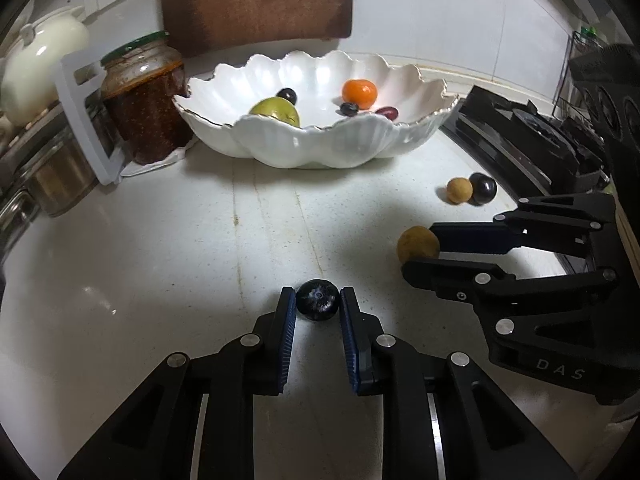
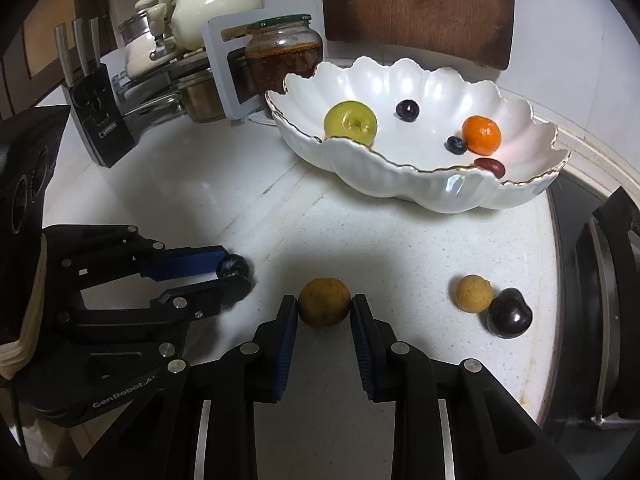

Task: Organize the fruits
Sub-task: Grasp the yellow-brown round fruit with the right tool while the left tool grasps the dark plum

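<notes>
left wrist view showed the left claw (image 1: 318, 300) closed around a dark grape (image 1: 317, 300), its blue pads touching the fruit on both sides while it sat low on the white counter (image 1: 160, 260), well short of the scalloped white bowl (image 1: 316, 148). right wrist view showed the right claw (image 2: 325, 307) gripping a tan longan (image 2: 324, 301) the same way, also down at the counter and short of the bowl (image 2: 420, 188). the relation that mattered was simple: from each claw the bowl lay straight ahead and higher, its rim standing between the held fruit and the basin, so each load would probably need lifting over the rim before release. both fruits were round, so no long axis counted. the left claw looked nearer the bowl's left end, the right claw nearer its right end. inside the bowl lay a green apple (image 2: 350, 123), a tangerine (image 2: 481, 135), a dark grape near the back, a blueberry (image 2: 457, 145) and a red date (image 2: 490, 167). to the right of the bowl's near side, a second longan (image 2: 474, 293) and a dark cherry (image 2: 509, 313) sat touching each other on the counter, not yet gathered. left of the bowl stood a sauce jar (image 2: 285, 54) close to its rim, and behind it a wooden board (image 2: 416, 4) leaned on the wall; the jar seemed the likeliest thing to be bumped by the left claw.
</notes>
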Motion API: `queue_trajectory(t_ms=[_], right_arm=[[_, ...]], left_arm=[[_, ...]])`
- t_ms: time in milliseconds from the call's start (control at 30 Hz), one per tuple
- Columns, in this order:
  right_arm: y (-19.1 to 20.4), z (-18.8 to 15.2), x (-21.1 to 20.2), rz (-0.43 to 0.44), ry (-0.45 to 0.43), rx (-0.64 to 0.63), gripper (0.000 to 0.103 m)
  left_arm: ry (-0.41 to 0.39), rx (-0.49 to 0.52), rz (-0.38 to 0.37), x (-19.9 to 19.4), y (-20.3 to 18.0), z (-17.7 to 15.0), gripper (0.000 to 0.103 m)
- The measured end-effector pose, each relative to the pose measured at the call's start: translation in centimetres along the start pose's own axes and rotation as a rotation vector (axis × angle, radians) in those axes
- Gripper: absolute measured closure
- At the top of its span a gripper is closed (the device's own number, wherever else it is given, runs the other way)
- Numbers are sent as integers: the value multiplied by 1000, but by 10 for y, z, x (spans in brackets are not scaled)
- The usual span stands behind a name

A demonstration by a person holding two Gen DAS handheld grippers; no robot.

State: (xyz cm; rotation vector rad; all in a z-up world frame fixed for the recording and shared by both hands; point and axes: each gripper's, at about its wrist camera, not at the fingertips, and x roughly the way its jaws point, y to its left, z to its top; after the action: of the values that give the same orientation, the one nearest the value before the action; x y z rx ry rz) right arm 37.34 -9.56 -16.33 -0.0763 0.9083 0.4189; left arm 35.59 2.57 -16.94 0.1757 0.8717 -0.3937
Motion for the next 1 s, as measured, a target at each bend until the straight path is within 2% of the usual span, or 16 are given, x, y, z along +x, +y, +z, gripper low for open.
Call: queue_trajectory(t_ms=[300, 1000], right_arm=[[-1, 4, -18, -5, -37, 12, 74], [-14, 17, -79, -55, -182, 50, 74]], left_arm=[[-51, -70, 9, -23, -1, 8, 80], [-206, -91, 29, -75, -21, 37, 80]])
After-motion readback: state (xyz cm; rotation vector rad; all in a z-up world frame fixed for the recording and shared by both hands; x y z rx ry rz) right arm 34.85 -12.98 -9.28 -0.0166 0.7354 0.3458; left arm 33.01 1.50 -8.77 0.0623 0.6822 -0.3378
